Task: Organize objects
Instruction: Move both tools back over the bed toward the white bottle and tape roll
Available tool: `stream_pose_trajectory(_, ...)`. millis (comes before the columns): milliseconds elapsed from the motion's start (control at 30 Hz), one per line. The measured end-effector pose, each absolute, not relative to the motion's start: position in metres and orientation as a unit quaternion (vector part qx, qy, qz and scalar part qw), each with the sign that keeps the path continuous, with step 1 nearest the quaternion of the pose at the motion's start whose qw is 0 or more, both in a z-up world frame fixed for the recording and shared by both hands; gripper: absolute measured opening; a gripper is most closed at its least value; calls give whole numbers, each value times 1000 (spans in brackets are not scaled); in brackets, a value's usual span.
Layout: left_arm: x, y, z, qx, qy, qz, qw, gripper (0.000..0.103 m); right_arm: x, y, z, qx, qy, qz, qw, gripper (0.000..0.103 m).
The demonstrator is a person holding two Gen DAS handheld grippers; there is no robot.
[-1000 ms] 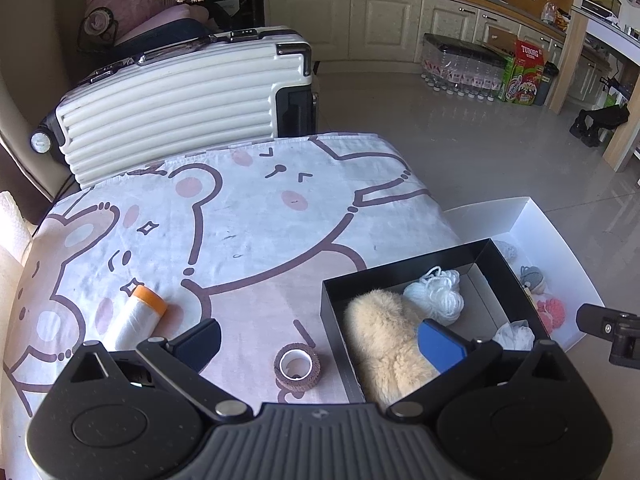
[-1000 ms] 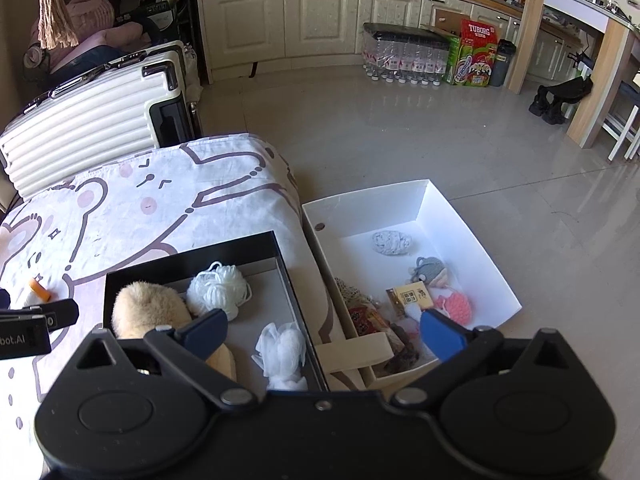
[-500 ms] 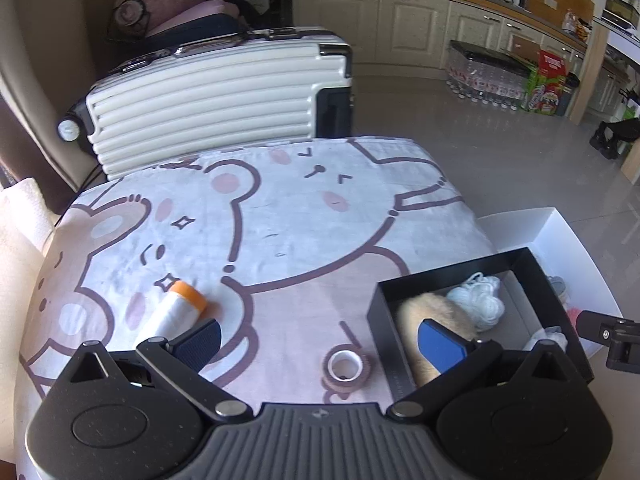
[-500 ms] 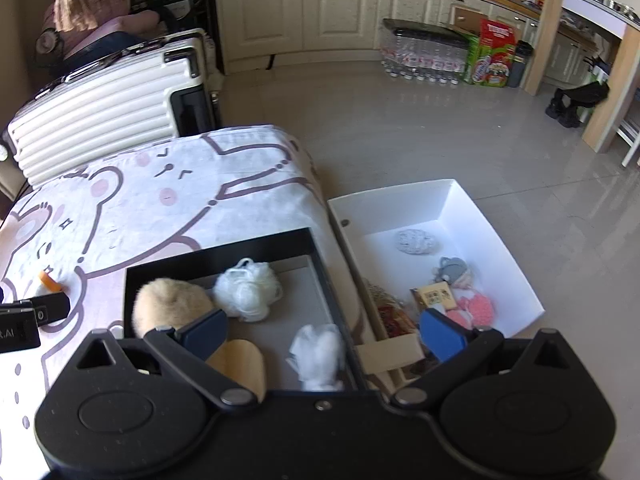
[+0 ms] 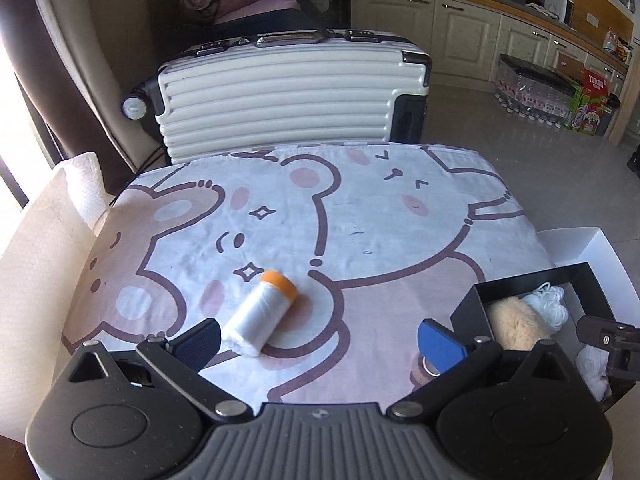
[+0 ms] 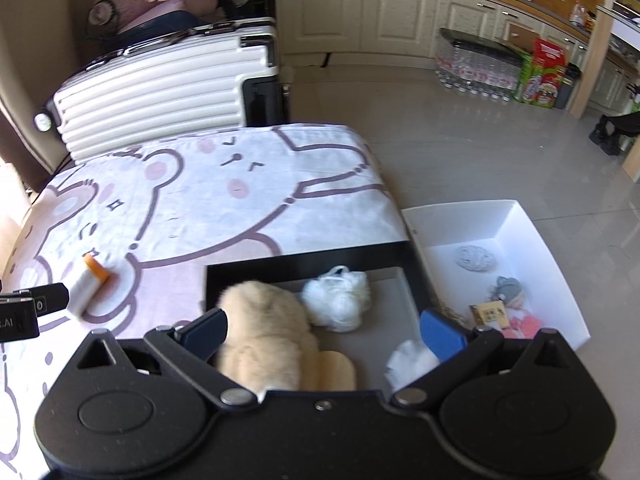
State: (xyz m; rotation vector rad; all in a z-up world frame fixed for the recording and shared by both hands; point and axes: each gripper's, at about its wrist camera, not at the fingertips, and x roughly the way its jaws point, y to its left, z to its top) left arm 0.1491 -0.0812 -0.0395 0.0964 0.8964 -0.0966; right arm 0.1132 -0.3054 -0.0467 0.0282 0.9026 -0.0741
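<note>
While the white roll with the orange cap (image 5: 259,311) lies on the tabletop (image 5: 400,216) left of the black box (image 5: 468,306), the left hand-held gripper (image 5: 318,340), wide open and empty, appears to be lining up; closing on it comes next.

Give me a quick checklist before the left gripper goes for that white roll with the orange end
1. Left gripper open and empty: ok.
2. White roll lying free on the bear cloth: ok.
3. Roll centred between the fingers: not ok, it sits by the left finger.
4. Tape ring clear of the roll: ok.
5. Black box has room: ok.
6. Right gripper open, out of the way: ok.
</note>
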Motion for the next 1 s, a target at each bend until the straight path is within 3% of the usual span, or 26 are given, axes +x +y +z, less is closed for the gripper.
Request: stream_pose_trajectory(1000,147,2,-36,16,425,8,905,103,127,-218,-41,5,409,34,912,103)
